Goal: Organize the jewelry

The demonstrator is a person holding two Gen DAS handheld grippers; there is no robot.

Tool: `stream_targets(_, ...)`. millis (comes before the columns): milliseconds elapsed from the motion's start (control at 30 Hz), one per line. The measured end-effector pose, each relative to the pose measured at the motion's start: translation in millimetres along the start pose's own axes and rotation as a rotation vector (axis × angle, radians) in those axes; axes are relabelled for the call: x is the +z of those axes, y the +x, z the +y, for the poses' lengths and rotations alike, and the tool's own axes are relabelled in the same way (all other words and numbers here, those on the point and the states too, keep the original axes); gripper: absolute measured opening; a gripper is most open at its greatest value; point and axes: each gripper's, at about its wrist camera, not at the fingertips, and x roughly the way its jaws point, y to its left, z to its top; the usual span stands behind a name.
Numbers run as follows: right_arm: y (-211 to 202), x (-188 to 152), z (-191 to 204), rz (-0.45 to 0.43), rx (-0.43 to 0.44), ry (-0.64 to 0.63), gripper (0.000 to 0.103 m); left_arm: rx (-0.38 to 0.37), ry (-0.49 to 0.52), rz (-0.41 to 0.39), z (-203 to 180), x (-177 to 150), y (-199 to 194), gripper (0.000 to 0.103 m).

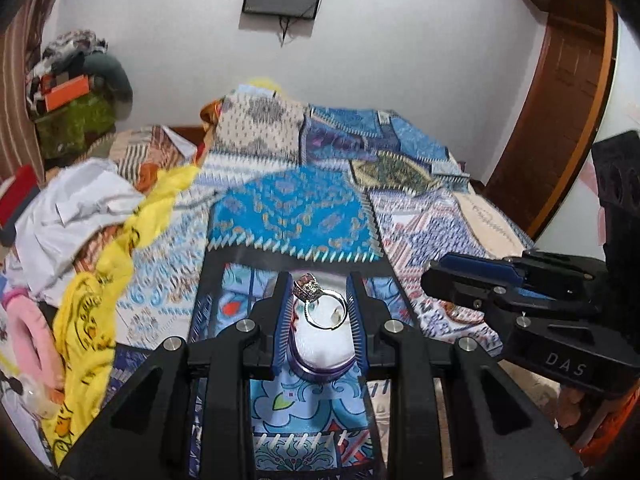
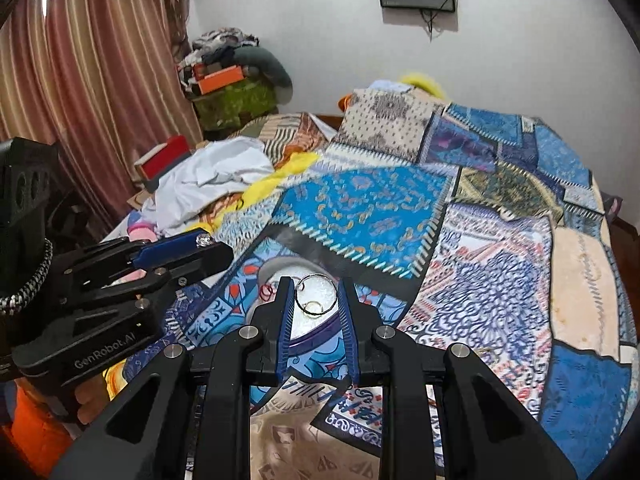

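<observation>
In the left wrist view my left gripper (image 1: 320,292) holds a silver ring with a jewelled top (image 1: 320,300) across its jaws, above a white dish with a purple rim (image 1: 322,354) on the bed. In the right wrist view my right gripper (image 2: 316,294) holds a thin silver hoop (image 2: 316,294) between its fingers, above the same dish (image 2: 310,334); a small gold ring (image 2: 313,306) lies in the dish. Each gripper shows in the other's view: the right one (image 1: 436,276) and the left one (image 2: 218,248), with the ring's stone at its tip.
A patchwork bedspread (image 2: 500,240) covers the bed. White and yellow clothes (image 1: 100,216) and a pink ring-shaped item (image 1: 28,336) lie at the left. A small red loop (image 2: 267,291) lies by the dish. A wooden door (image 1: 560,100) stands at the right.
</observation>
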Motion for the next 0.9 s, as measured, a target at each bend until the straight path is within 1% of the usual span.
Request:
stream_targets(167,18.9,-0.9,-6.1,0.044,0.009,0.019,0.020,-0.020,-0.010,0.056,2.7,-11.5,24.2,0.026)
stream_targets(433,39.4,2.8,-5.6,0.080,0.023,0.028,0.020,-0.045,-0.003,0.094,5.3,-13.5,46.2,0.026)
stream_targets(500,42.2,5.0,-5.0,0.083,0.033,0.029,0.020,-0.056,0.002,0.102,4.9,-15.0,48.7,0.026)
stream_targets(600,44.0,7.3,-2.8,0.082,0.030,0.021,0.020,-0.051,0.018,0.104,3.1,-17.6,50.3,0.026)
stream_targets(900,50.2,9.0,-2.5,0.092,0.032,0.016,0.020,-0.052,0.012,0.109,5.9,-18.0,50.2,0.026)
